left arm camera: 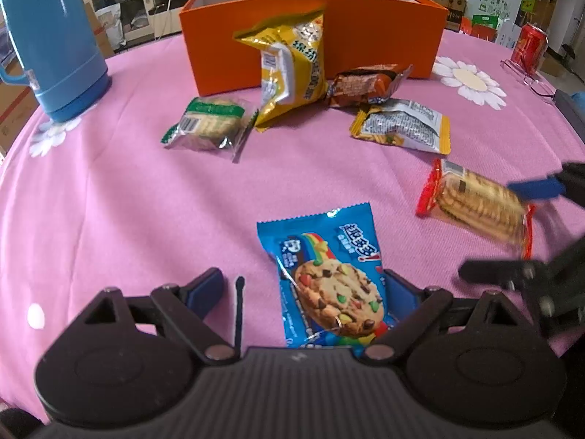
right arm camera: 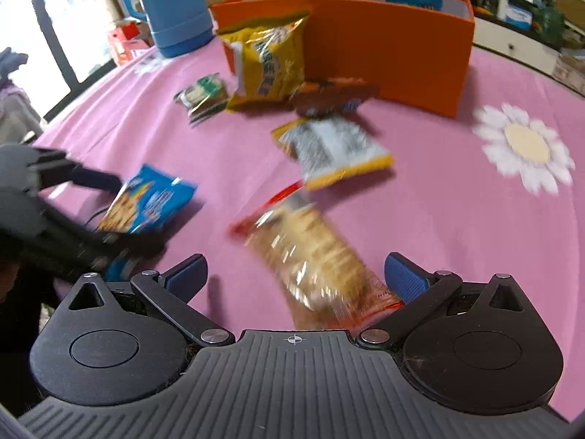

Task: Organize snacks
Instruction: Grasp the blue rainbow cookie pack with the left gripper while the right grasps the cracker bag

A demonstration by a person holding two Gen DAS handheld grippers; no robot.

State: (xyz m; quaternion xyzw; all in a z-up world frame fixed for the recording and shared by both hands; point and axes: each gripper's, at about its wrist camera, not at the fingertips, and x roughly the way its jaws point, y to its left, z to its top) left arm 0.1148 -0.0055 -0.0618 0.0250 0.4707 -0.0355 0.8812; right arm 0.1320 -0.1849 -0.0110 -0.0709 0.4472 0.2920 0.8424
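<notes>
The left gripper [left arm camera: 303, 292] stands wide open and holds nothing; the blue cookie pack [left arm camera: 325, 278], a flat glossy foil pouch, lies between its fingers, hard against the right one, long axis along the fingers and pointing toward the orange box [left arm camera: 384, 40]. The right gripper [right arm camera: 294, 274] likewise gapes empty astride the clear, red-ended biscuit sleeve [right arm camera: 310, 252], a crinkly ribbed roll lying slantwise near its right finger. Both packs rest on the pink cloth [left arm camera: 128, 201], each nearest its own gripper, well short of the rigid, straight-walled box.
</notes>
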